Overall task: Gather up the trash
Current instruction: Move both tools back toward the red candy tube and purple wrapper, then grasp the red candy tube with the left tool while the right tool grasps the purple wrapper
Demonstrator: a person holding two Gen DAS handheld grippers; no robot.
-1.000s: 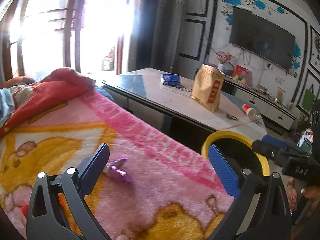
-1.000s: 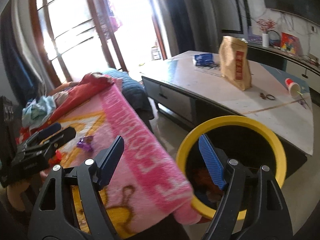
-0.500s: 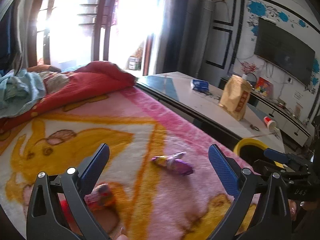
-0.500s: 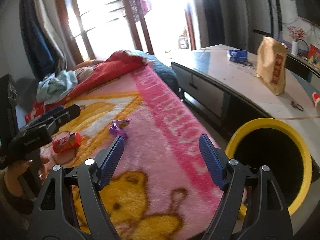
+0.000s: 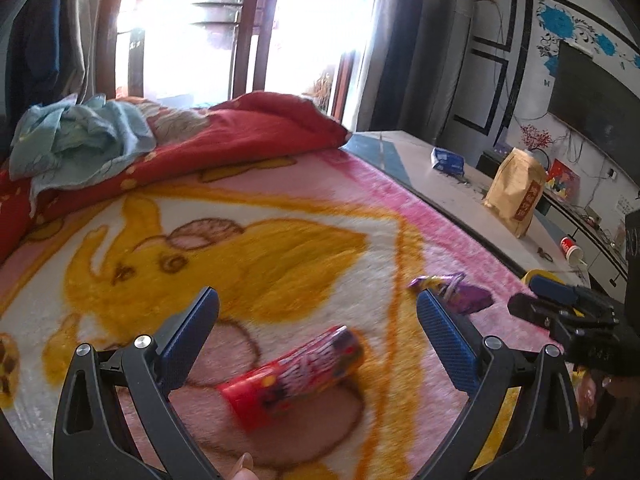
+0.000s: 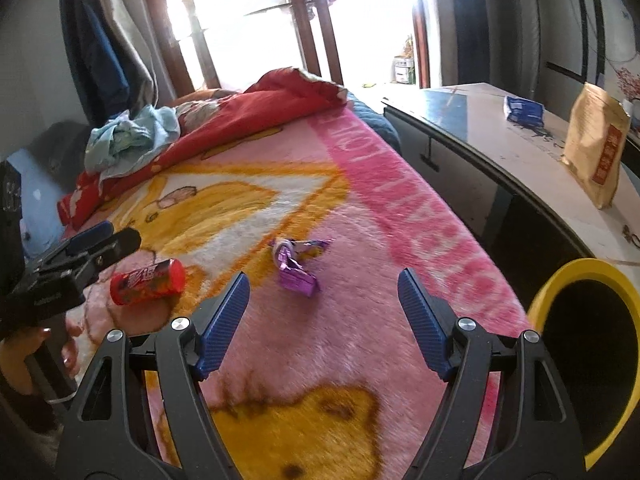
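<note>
Two light wrappers lie on the blanket (image 5: 280,240): stiff red tube (image 5: 294,372), crinkly purple wrapper (image 6: 296,266); both grippers' fingers gape empty; pinch mid-body.

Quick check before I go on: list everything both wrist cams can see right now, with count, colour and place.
blanket: one, pink with yellow cartoon print, covering the bed
red tube: one, red, lying on the blanket in front of the left gripper
purple wrapper: one, crumpled, on the blanket ahead of the right gripper
red quilt: one, bunched at the far end
light blue cloth: one, on the quilt
bin: one, yellow rim, beside the bed
table: one, pale top
paper bag: one, tan, standing on the table
blue packet: one, on the table
left gripper: open
right gripper: open
</note>
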